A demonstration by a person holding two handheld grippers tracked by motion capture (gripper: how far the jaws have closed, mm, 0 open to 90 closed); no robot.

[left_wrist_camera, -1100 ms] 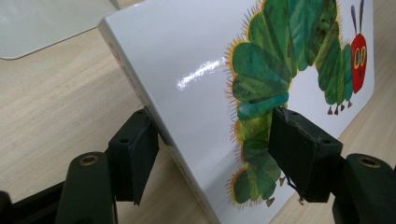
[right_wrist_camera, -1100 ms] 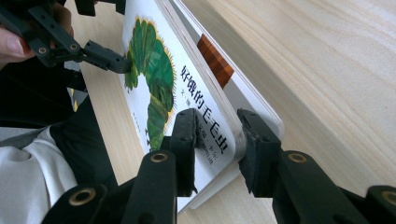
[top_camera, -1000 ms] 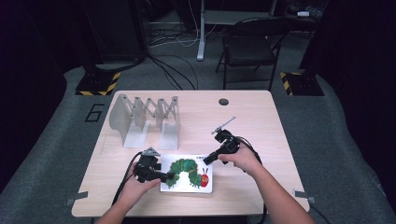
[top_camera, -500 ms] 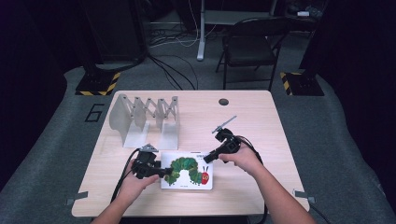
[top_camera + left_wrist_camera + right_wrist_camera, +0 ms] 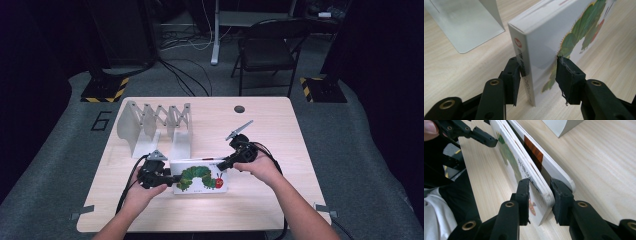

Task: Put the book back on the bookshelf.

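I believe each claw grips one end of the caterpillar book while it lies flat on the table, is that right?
Not quite: the caterpillar book is not flat. The left gripper view shows it tipped up on its edge. Left claw and right claw do each grip one end.

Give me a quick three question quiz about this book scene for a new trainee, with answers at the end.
1. True or false: the caterpillar book lies flat on the table.
2. Which tool grips the book's spine end: the left tool or the right tool?
3. What stands on the table behind the book?
A. folding metal rack
B. a mug
C. a lamp

Key
1. False: both tools hold it up on its edge, tilted.
2. The left tool; the right tool grips the page end.
3. A
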